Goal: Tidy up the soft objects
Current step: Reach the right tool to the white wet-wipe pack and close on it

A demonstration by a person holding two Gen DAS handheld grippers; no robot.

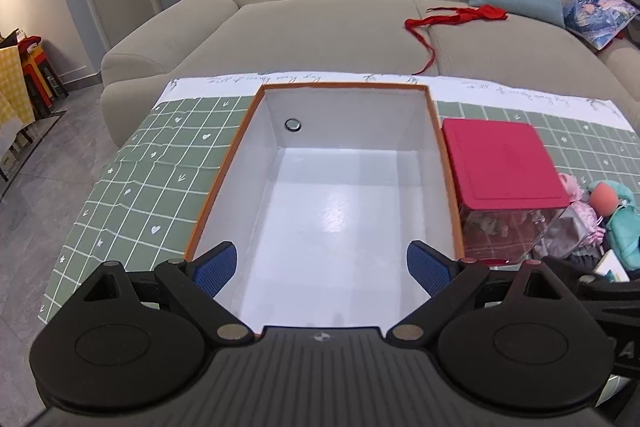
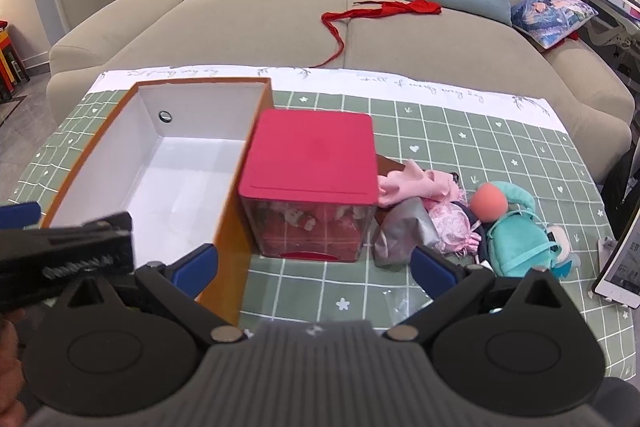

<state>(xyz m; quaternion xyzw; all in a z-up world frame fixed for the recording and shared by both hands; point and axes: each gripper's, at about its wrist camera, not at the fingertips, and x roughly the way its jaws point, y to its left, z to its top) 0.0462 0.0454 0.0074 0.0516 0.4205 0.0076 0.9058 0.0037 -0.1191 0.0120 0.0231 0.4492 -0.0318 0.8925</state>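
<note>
An open orange box with a white inside (image 1: 352,155) (image 2: 172,147) stands on the green checked cloth. It holds nothing I can see. My left gripper (image 1: 322,267) is open and empty over the box's near end. Right of the box stands a clear bin with a red lid (image 1: 500,163) (image 2: 316,155), with soft toys inside. Right of the bin lies a pile of soft things: pink cloth (image 2: 416,183), a grey piece (image 2: 404,227) and a teal doll with a peach head (image 2: 512,227) (image 1: 616,203). My right gripper (image 2: 316,267) is open and empty in front of the bin.
The table (image 2: 480,131) stands against a beige sofa (image 2: 260,15) with yellow, grey and blue cushions. A red ribbon (image 2: 360,15) lies on the sofa seat. A tablet (image 2: 624,267) leans at the table's right edge. The left gripper's body (image 2: 64,259) reaches into the right view.
</note>
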